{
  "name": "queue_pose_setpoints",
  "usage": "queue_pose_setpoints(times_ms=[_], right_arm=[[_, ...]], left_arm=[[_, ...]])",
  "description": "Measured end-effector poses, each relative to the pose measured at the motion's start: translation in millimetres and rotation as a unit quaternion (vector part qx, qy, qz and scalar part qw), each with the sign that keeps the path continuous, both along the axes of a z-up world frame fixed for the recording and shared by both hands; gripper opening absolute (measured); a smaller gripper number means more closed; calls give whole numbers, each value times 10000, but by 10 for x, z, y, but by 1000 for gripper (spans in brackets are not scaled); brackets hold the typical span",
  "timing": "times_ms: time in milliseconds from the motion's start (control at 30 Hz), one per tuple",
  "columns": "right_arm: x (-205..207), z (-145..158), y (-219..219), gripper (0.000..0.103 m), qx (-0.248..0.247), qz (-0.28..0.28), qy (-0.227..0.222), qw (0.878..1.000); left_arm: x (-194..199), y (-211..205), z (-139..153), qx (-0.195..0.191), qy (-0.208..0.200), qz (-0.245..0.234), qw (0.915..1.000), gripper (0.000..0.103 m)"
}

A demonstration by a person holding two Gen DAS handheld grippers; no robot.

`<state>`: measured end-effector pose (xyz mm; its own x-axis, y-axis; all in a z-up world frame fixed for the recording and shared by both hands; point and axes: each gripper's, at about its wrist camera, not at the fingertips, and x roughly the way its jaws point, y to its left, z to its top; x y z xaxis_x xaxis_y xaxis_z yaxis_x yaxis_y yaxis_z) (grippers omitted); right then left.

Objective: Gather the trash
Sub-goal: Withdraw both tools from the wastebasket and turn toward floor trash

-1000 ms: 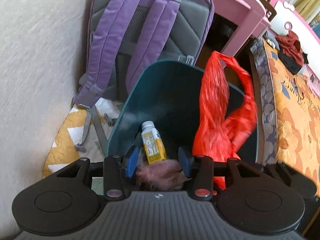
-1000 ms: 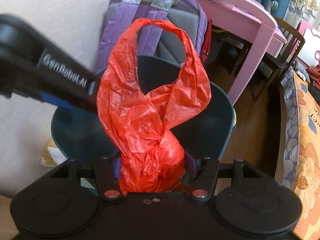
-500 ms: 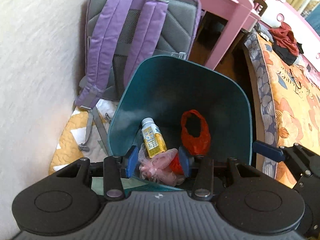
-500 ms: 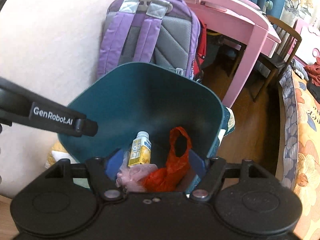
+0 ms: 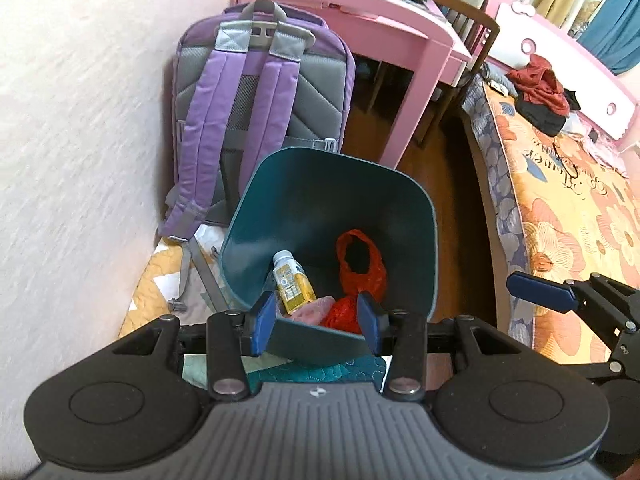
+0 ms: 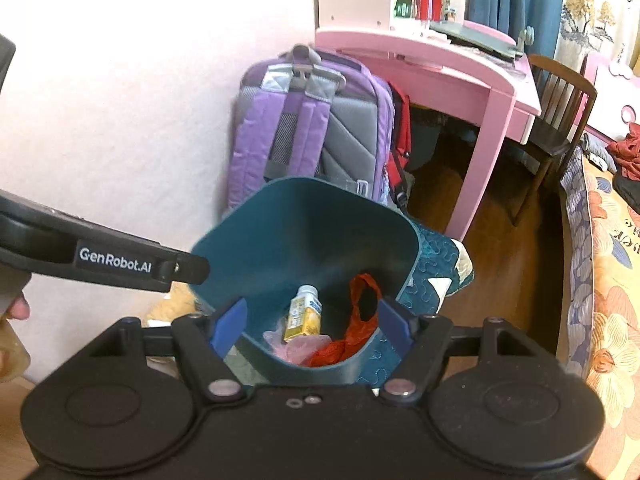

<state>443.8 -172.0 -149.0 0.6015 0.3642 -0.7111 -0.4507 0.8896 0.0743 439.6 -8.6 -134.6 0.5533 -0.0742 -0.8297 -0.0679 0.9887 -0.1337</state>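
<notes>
Both grippers hover above the teal trash bin [image 5: 416, 240], jaws apart and holding nothing: the left gripper [image 5: 316, 322] and the right gripper [image 6: 310, 326]. Inside the bin lie a pink crumpled wad [image 5: 314, 312], a red plastic bag [image 5: 362, 264] and a small yellow drink bottle [image 5: 292, 282]. Behind the bin, a purple backpack [image 5: 248, 96] leans against the wall beside a pink desk [image 5: 404, 40].

A teal bin [image 5: 416, 216] stands open on the floor. Inside lie a crumpled red plastic bag [image 5: 360, 268], a small yellow-labelled bottle [image 5: 291, 282] lying tilted, and pink wadding [image 5: 314, 310].
</notes>
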Motion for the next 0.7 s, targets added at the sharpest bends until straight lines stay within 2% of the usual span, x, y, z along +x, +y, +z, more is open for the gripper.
queue_pose_setpoints(times_ms=[233,400,467,700], right_arm=[[-363,218,-149,72,205,69,-113,9997],[-656,368,-305,74,388,192,-156,9989],[-774,412,-370,75,428,293,-178,9985],[-1184,450,-624,80,435,742,-205,9961]], left_arm=[[-392,-71,246,-51,-144,11,9999,45],[-733,-138,391,-11,-227,10,9997,53],[-874,-162,436,55,-273,47,9996,60],[-1352,-229,474,138,-346,184,9991,63]])
